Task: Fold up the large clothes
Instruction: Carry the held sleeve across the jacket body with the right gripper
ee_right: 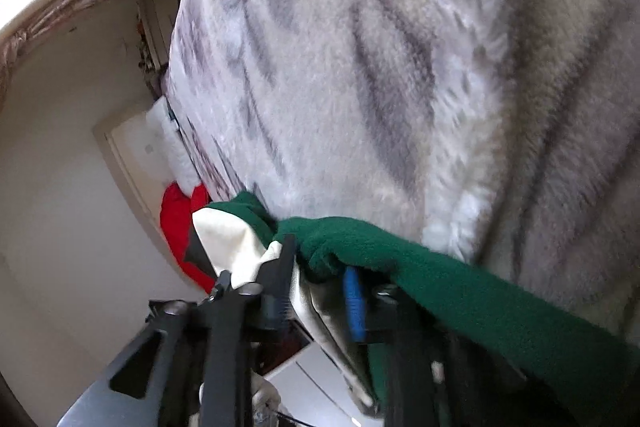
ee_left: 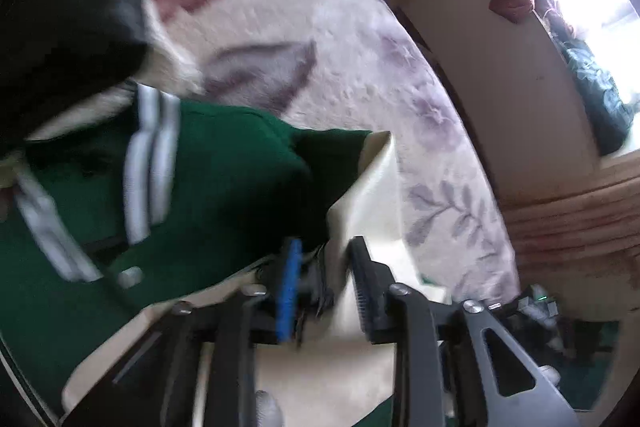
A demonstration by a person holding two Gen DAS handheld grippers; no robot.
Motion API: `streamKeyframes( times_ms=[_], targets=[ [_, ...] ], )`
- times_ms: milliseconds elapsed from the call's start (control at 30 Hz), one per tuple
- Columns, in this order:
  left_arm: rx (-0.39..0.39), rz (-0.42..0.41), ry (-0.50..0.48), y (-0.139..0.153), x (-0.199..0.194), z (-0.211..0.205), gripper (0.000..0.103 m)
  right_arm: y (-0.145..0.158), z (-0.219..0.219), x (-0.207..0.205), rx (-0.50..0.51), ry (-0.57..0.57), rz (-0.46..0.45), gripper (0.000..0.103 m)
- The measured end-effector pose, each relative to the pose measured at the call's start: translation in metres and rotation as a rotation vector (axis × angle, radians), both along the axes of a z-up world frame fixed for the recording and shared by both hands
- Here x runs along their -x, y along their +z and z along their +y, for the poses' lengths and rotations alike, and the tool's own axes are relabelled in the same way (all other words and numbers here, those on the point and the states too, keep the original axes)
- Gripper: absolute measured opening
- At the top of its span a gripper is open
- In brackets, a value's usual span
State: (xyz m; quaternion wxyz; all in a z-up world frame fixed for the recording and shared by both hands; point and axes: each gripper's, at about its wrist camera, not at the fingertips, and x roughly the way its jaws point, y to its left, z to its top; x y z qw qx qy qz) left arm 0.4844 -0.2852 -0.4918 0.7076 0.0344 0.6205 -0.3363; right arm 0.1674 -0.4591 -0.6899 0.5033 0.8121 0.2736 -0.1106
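Note:
A dark green jacket (ee_left: 224, 163) with white-striped ribbed trim (ee_left: 150, 163) and a cream lining (ee_left: 372, 195) lies bunched on the bed. In the left wrist view my left gripper (ee_left: 326, 283) has a fold of the cream lining pinched between its blue pad (ee_left: 290, 287) and black finger (ee_left: 362, 283). In the right wrist view my right gripper (ee_right: 320, 285) is shut on another edge of the green jacket (ee_right: 440, 283), and the green fleece drapes over its blue pad (ee_right: 354, 303). The cream lining (ee_right: 228, 239) bulges out past the black finger (ee_right: 286, 267).
A pale floral fleece blanket (ee_left: 340, 47) (ee_right: 360, 67) covers the bed under the jacket. A black garment (ee_left: 72, 7) lies at the upper left in the left wrist view. A red item (ee_right: 176, 223) sits at the bed's edge by a white wall. Wooden furniture (ee_left: 500, 87) with piled clothes stands beyond the bed.

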Motion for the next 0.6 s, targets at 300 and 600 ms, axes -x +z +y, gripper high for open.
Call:
streamKeyframes(
  times_ms=[300,600],
  targets=[
    [-0.146,-0.097,0.354,0.022,0.031,0.157,0.086,0.026,0.01,0.016,0.052,0.135,0.074,0.056],
    [-0.244,0.147,0.679,-0.062,0.064,0.307,0.086,0.039,0.014,-0.014,0.1,0.174,0.121,0.056]
  ],
)
